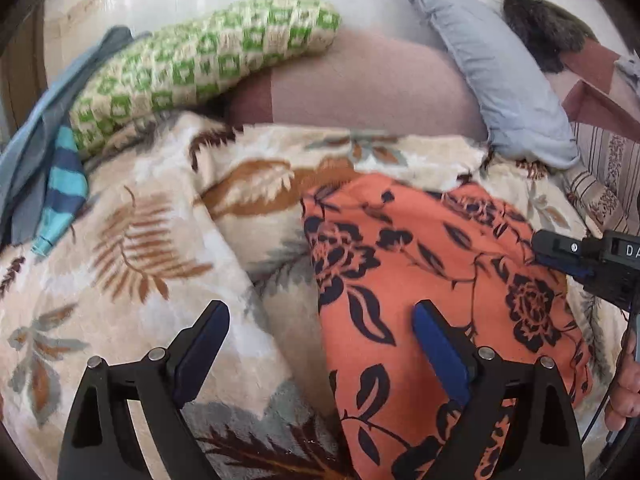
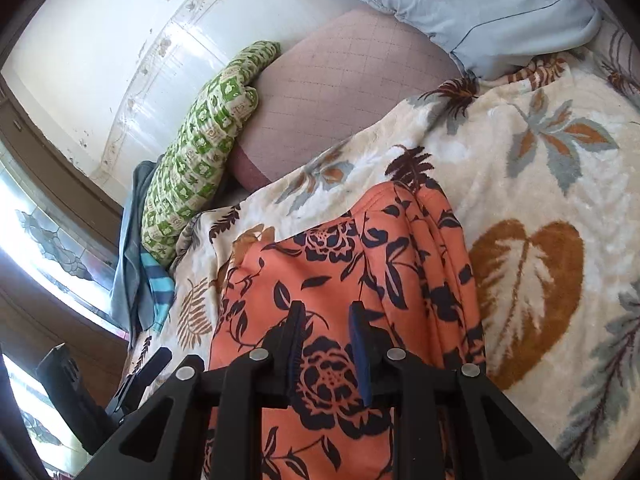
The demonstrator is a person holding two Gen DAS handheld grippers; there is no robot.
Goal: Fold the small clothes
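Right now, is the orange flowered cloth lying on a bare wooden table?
No, the orange flowered cloth lies on a cream leaf-patterned blanket.

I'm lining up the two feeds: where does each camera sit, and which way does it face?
Left wrist: on the left hand-held gripper, angled down at the bed; open fingers, the person's hand at right.
Right wrist: on the right hand-held gripper, angled down at the bed; narrow-set fingers.
Shared: orange floral garment, leaf-print blanket, green pillow.
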